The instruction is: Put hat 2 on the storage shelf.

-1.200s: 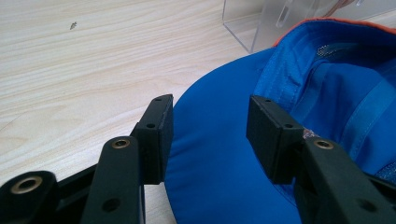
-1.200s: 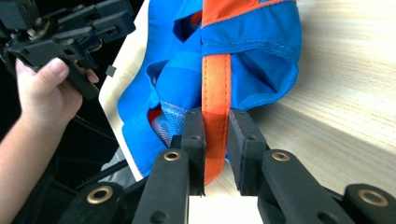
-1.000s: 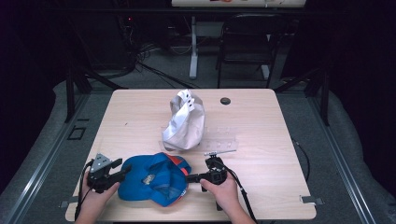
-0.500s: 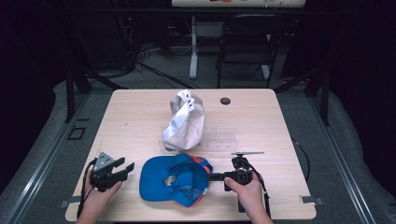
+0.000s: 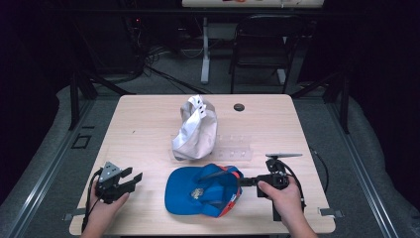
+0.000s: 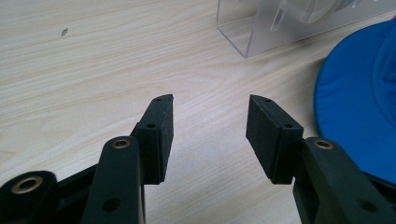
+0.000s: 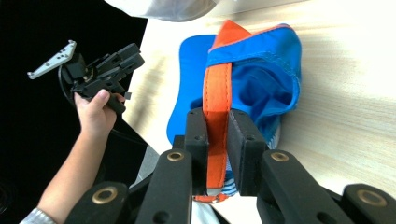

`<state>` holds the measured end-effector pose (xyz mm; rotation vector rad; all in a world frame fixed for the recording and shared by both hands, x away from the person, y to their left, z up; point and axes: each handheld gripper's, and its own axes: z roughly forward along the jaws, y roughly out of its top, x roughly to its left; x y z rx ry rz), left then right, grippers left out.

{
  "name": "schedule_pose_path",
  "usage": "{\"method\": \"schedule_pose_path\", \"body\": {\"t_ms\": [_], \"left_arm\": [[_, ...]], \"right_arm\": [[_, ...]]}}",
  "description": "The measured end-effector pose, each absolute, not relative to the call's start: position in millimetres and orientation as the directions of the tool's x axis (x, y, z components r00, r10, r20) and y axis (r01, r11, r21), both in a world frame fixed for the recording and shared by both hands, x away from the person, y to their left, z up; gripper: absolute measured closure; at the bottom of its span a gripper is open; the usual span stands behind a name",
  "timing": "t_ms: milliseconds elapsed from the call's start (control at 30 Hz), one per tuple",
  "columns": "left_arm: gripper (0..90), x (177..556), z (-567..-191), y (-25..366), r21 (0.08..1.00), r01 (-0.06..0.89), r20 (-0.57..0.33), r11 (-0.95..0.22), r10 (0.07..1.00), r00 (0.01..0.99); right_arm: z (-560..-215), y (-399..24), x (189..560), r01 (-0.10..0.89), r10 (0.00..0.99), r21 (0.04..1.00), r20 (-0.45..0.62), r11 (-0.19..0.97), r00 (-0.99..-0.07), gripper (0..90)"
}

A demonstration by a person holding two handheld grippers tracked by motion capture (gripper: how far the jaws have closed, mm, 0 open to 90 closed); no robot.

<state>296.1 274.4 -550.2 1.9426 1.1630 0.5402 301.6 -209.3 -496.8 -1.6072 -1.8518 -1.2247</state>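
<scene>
Left hand-held gripper (image 5: pixel 130 178) sits at about eight o'clock on the tabletop (image 5: pixel 148 124), jaws wide with nothing between them, parked just clear of the cap (image 5: pixel 200 191), probably leaving the other hand room to work. The blue cap lies at six o'clock near the front edge, brim toward the left gripper. At centre a white cap (image 5: pixel 194 131) stands on a clear stand (image 5: pixel 233 151), likely the model for where the blue one goes. At four o'clock the right hand-held gripper (image 7: pixel 217 140) is clamped on the orange strap (image 7: pixel 217 93), pinching it edgewise so the cap can be tugged or lifted by it. The strap's buckle end is buried behind the pads (image 7: pixel 243 149), and the stand's shape is hard to read.
</scene>
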Motion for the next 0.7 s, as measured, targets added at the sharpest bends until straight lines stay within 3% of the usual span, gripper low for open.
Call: {"method": "schedule_pose_path", "body": {"t_ms": [300,700], "left_arm": [[51.8,296,-551,275,0.808,0.533,-0.042,-0.252,0.877,0.479],[51.8,296,-551,274,0.809,0.532,-0.043,-0.251,0.877,0.479]], "right_arm": [[-460,-215,312,0.951,0.614,0.309,0.751,-0.004,-0.242,79.2],[-412,-217,323,0.958,0.533,0.282,0.819,-0.048,-0.215,79.2]]}}
